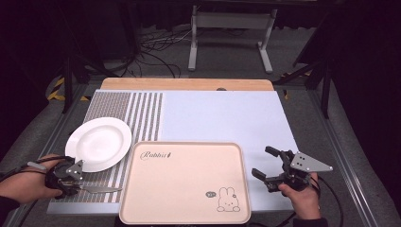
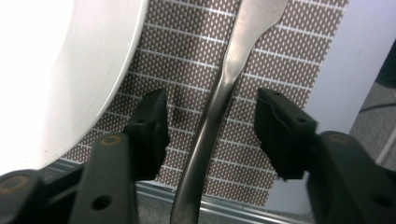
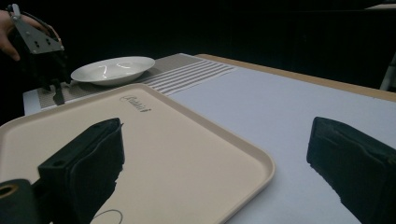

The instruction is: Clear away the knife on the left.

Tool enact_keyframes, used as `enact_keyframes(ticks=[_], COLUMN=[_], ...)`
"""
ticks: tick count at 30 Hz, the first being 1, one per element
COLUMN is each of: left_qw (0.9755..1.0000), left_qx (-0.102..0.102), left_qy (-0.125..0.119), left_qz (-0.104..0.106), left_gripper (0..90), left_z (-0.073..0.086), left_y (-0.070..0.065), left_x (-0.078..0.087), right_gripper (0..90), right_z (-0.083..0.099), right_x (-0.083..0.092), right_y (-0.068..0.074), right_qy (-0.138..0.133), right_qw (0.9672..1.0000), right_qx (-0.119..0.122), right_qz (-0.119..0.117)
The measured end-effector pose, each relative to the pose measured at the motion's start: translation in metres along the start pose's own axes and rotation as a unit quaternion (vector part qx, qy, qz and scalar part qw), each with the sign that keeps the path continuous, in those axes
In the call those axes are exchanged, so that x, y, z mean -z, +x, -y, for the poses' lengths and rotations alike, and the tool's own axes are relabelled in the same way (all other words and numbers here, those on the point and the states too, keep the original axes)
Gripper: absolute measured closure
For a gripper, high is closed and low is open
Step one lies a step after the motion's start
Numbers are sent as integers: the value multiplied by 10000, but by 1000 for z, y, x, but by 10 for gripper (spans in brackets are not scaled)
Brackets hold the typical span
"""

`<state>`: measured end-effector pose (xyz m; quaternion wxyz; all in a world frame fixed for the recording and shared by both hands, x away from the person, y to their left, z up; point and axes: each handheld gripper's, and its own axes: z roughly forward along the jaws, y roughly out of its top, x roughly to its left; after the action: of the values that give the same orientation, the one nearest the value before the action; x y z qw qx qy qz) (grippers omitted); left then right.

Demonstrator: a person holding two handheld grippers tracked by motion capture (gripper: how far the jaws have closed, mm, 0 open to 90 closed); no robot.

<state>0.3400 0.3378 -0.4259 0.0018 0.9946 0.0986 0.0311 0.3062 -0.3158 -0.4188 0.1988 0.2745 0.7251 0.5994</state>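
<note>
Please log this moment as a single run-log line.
left gripper: open astride flat silver metal utensil, pads clear | right gripper: open, empty, beside beige rectangular tray | round white plate: on mat

The left gripper (image 1: 75,182) sits low at the near left, held level, its jaws half apart and touching nothing. The right gripper (image 1: 265,165) hovers at the near right, jaws spread wide.
</note>
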Motion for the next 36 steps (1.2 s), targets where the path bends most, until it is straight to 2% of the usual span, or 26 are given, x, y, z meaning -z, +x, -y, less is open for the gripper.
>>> enact_keyframes(ticks=[1,4,6,8,10,11,12,16,17,21,28,33,36], left_qw=[9999,9998,9991,9984,9982,9977,9965,9951,9941,9929,9910,9914,9922], left_qx=[-100,-162,-329,-457,-486,-554,-705,-838,-934,-1009,-1136,-1148,-1069], left_qy=[34,87,240,312,342,381,440,502,523,602,699,631,643], left_qz=[38,56,128,93,103,94,97,162,155,183,75,66,23], left_gripper=[500,540,632,697,729,729,754,790,792,793,797,798,798], left_z=[-1,-2,-6,-8,-8,-9,-10,-13,-14,-15,-17,-16,-15], left_y=[1,0,0,1,1,1,2,2,2,1,-2,-2,-3], left_x=[-1,-2,-1,-1,-1,-2,-2,-3,-3,-4,-3,-3,-3], right_gripper=[48,50,51,50,50,50,50,50,50,50,51,50,51], right_z=[0,0,0,0,0,1,1,1,1,2,2,2,2], right_x=[0,1,2,2,2,2,2,4,4,4,5,4,4], right_y=[0,0,0,1,1,1,2,2,2,2,2,3,3], right_qy=[-21,-44,-53,-70,-91,-98,-109,-136,-142,-131,-127,-104,-109], right_qw=[10000,10000,10000,10000,9999,9999,9999,9998,9998,9998,9997,9998,9998], right_qx=[-10,-17,-16,-35,-54,-65,-59,-76,-83,-83,-107,-102,-109], right_qz=[0,-5,-2,-15,-63,-80,-87,-108,-116,-147,-150,-164,-159])
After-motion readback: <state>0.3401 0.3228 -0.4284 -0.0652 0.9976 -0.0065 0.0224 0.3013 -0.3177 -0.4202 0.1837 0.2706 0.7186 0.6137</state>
